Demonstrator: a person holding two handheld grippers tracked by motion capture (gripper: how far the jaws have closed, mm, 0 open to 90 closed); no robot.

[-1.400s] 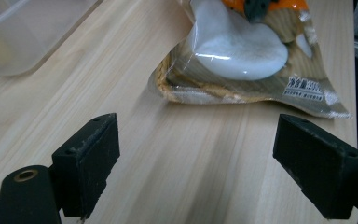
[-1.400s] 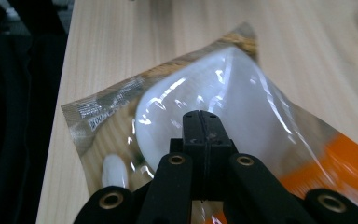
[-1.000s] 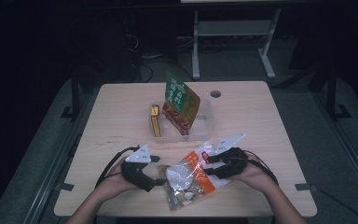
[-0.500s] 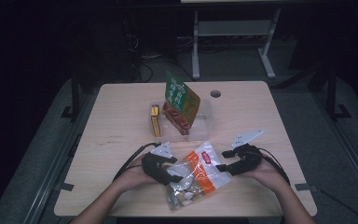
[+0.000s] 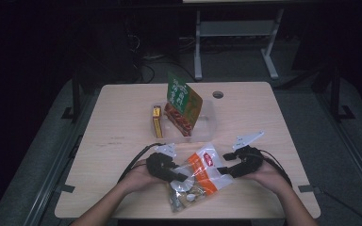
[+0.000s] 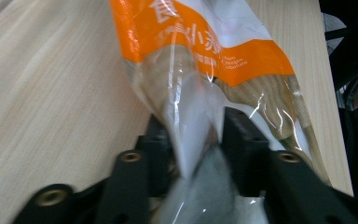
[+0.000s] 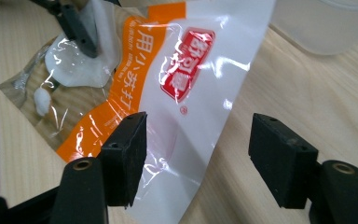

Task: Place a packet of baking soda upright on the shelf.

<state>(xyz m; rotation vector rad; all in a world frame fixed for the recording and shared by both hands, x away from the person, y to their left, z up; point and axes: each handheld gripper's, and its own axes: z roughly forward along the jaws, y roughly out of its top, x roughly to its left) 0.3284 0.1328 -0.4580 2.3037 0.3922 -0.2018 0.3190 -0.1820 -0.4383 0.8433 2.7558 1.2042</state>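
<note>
A snack bag [image 5: 199, 175], orange and white on top and clear below, lies near the table's front edge. In the left gripper view the bag [image 6: 200, 60] runs down between the two black jaws, and my left gripper [image 6: 195, 144] is shut on its clear plastic. From above, the left gripper [image 5: 183, 177] sits at the bag's left side. My right gripper [image 5: 224, 163] stands open at the bag's right edge. Its own view shows the white corner of the bag [image 7: 186, 93] lying between the spread jaws of the right gripper [image 7: 200, 158], with neither pad pressing on it.
Behind the bag stands a clear plastic tub [image 5: 206, 123] holding an upright green and orange packet [image 5: 184, 101]. A yellow box [image 5: 157, 121] lies at the tub's left. A cable hole [image 5: 218, 94] sits near the table's far edge.
The left gripper has moved right along the bag and pinched it. The right gripper has drawn back to the right off the bag. The bag has shifted slightly away from the front edge.
</note>
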